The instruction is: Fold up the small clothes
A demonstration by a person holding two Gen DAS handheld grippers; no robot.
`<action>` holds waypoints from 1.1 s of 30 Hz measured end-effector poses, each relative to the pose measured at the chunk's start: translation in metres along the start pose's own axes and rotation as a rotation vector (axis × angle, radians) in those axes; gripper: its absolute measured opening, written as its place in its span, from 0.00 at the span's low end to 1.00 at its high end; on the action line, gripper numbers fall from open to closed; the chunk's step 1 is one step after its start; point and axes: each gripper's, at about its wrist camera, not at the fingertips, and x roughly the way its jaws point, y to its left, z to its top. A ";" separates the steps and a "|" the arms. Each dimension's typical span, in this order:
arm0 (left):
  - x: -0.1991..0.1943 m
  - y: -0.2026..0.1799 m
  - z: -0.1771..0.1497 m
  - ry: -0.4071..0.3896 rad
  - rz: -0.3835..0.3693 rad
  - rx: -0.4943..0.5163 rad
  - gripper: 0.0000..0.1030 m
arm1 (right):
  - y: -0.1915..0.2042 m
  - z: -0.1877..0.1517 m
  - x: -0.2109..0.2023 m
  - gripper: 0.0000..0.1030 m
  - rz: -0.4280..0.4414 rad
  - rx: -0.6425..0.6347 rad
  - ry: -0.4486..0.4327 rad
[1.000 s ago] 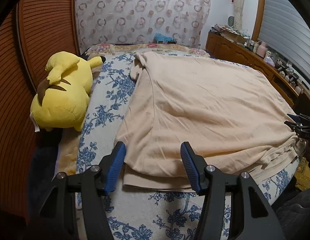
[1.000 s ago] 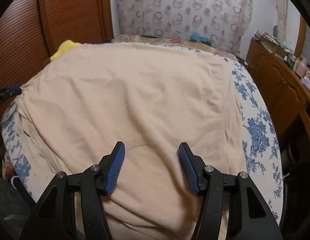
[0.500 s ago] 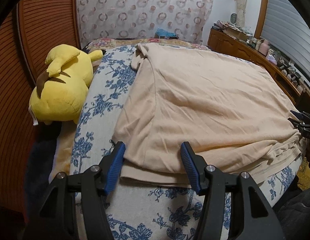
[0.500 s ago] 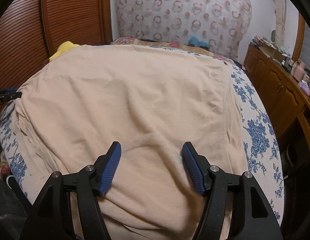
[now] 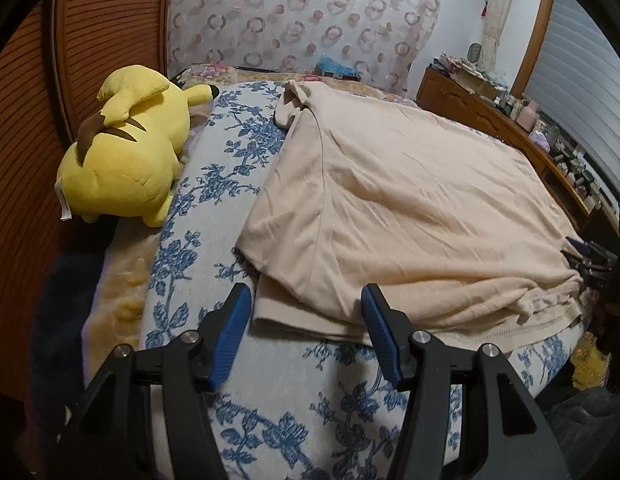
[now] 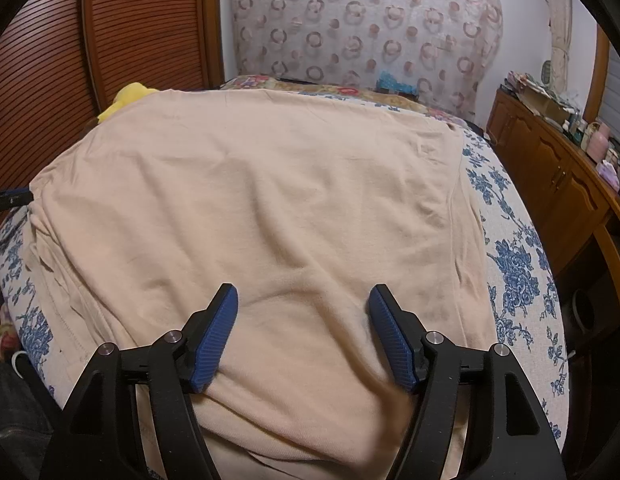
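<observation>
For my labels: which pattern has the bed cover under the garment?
Blue flowers on white bed cover, clearest in left wrist view.

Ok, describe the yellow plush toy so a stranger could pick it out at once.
Start at the bed with the blue floral cover. Along its far left edge, against the slatted wooden wall, lies the yellow plush toy, left of the beige shirt. It is the only bright yellow, rounded thing there, with brown stripes on its back and a black-tipped ear.

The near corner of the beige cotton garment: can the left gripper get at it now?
Probably yes. The left gripper is open, the beige garment corner lies just ahead between its fingers, and nothing covers it.
</observation>
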 end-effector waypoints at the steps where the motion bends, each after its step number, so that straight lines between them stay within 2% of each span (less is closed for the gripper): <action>1: 0.001 0.001 0.001 0.000 -0.014 -0.014 0.55 | 0.000 0.000 0.000 0.68 0.000 0.000 0.000; 4: 0.002 -0.001 0.004 0.006 -0.022 -0.028 0.53 | 0.000 0.000 0.000 0.68 0.000 0.001 -0.001; 9: 0.005 -0.003 0.005 0.004 0.014 -0.007 0.35 | 0.000 0.000 0.000 0.68 0.000 0.001 -0.001; 13: 0.008 0.000 0.008 0.002 0.018 -0.009 0.25 | 0.000 0.000 0.000 0.68 0.000 0.000 -0.001; 15: 0.010 0.000 0.009 -0.001 0.015 -0.008 0.11 | 0.000 0.000 0.000 0.69 0.000 0.001 -0.001; 17: 0.010 0.000 0.008 -0.005 0.005 -0.004 0.04 | 0.000 0.000 0.000 0.69 0.000 0.000 -0.001; 24: -0.027 -0.030 0.022 -0.159 -0.079 0.058 0.03 | 0.000 -0.001 0.000 0.69 0.000 0.003 -0.003; 28: -0.036 -0.049 0.040 -0.206 -0.121 0.107 0.03 | -0.001 -0.001 0.000 0.69 0.002 0.002 -0.003; 33: -0.033 -0.086 0.065 -0.239 -0.210 0.185 0.03 | -0.002 -0.001 -0.003 0.68 0.032 0.014 0.003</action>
